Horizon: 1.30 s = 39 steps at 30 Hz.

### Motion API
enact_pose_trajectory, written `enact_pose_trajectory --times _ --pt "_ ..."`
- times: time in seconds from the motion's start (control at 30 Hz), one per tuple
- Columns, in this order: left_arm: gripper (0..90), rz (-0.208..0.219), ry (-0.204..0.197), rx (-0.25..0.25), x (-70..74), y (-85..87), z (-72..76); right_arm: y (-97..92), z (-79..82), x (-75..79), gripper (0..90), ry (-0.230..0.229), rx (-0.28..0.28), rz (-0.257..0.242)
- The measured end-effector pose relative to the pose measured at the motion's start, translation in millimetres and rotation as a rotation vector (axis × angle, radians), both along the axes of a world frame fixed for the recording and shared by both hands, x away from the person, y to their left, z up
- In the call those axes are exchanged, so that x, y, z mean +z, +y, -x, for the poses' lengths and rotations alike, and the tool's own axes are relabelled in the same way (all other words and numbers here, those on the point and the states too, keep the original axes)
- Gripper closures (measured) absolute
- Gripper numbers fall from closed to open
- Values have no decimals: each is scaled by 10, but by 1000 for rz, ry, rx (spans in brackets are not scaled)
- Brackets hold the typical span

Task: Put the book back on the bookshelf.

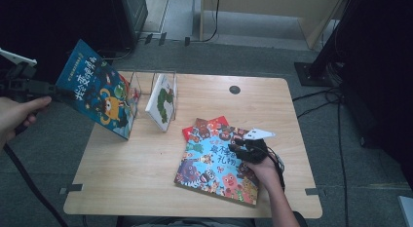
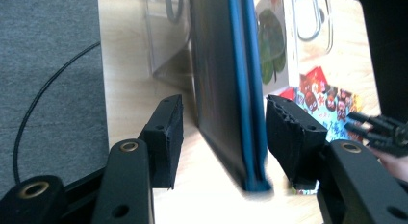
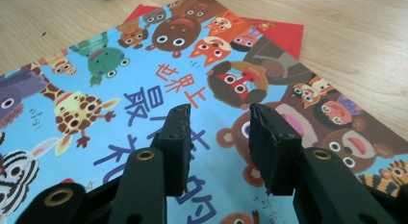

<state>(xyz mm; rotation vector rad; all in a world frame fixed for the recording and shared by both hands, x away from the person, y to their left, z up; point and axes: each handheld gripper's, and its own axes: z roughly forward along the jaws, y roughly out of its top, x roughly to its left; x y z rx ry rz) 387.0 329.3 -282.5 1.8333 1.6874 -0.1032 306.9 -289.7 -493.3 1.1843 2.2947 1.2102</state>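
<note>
Table (image 1: pixel 146 178): pale wood grain, smooth, matt. Blue animal book (image 3: pixel 120 89): glossy printed paper cover. Book stand (image 2: pixel 163 41): clear plastic. Jaws: black matt plastic, ridged pads. Floor (image 1: pixel 48 139): grey carpet.

Clear rack (image 1: pixel 156 83) behind upright book (image 1: pixel 97 90)

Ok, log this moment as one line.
left claw: open around dark blue book | right claw: open over animal book | white book in clear rack

A lab-like room: grey carpet (image 1: pixel 204 56), trailing cables (image 1: pixel 336 120), one bare wooden table (image 1: pixel 146 173).
</note>
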Motion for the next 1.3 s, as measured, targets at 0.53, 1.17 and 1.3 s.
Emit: enact_pose_trajectory --times 0.53,1.17,1.3 --pt "486 -6 1 -37 -417 -318 547 -81 -153 -6 620 30 -14 -8" --pt "467 2 -50 -173 -679 -997 671 -274 -192 -31 611 54 -97 -19" --pt "460 -12 -37 -244 -833 -1321 557 -340 -191 -46 628 72 -114 -12"
